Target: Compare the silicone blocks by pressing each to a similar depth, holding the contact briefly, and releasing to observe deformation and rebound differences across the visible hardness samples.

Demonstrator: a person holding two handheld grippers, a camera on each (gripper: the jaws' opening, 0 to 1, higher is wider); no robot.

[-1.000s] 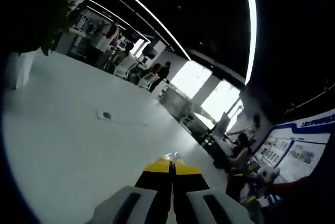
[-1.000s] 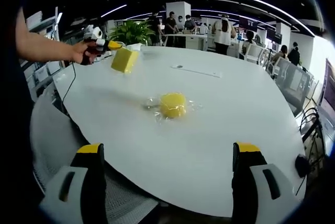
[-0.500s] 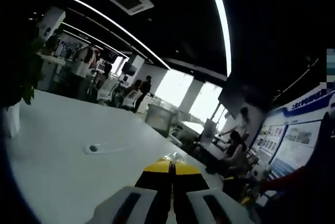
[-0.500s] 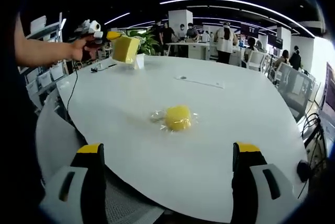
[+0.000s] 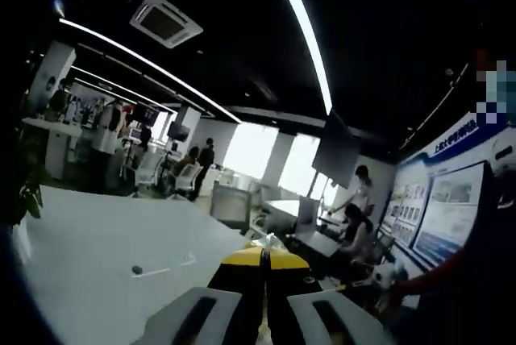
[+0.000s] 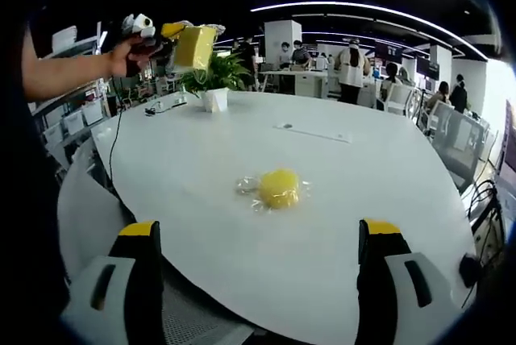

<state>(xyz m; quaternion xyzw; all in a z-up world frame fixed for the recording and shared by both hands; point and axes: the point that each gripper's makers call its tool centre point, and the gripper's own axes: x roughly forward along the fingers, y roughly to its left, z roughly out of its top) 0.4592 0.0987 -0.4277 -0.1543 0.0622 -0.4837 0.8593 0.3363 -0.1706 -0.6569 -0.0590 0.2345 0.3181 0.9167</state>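
Upper left, right gripper view: left gripper (image 6: 179, 35) clamps yellow silicone block (image 6: 194, 46) | likely soft, light; grip flat sides | right gripper (image 6: 258, 236) jaws apart over wrapped block (image 6: 279, 188).

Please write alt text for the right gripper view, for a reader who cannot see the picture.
A yellow round block in clear wrap lies on a white table, between the open jaws of the right gripper. At upper left, a hand holds the left gripper in the air, shut on a yellow square block, near a potted plant.
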